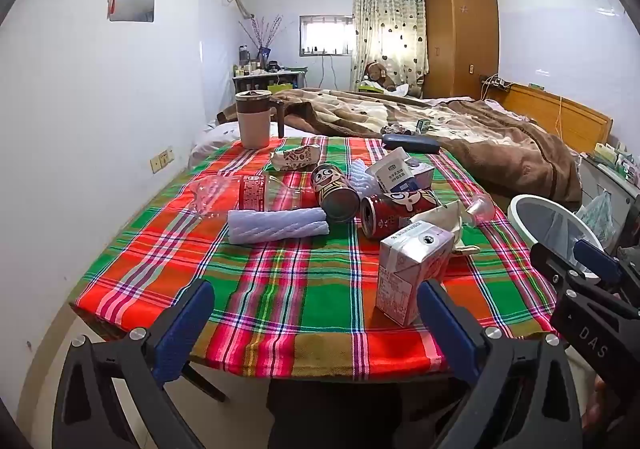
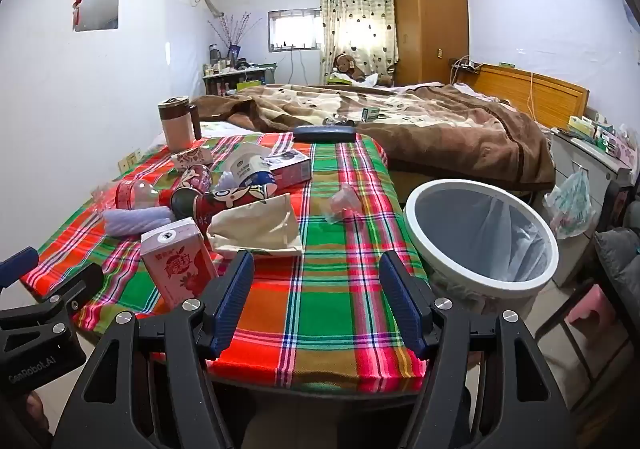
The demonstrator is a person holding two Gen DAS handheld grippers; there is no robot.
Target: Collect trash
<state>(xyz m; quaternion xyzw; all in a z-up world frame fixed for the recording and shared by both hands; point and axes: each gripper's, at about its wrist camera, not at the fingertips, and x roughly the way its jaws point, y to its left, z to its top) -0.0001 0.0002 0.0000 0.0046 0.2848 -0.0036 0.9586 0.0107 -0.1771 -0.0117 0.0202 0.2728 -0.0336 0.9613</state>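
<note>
My left gripper is spread wide, holding nothing; the milk carton stands by its right finger at two o'clock. My right gripper gapes empty too, with the bin at two o'clock beside the plaid table.

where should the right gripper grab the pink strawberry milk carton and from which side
Grip the pink carton across its two broad faces, around mid-height, coming in from the near table edge. It stands upright, nearest of all the trash, its flat sides parallel and probably narrower than the open right gripper. The folded towel and paper bag crowd its far side.
</note>
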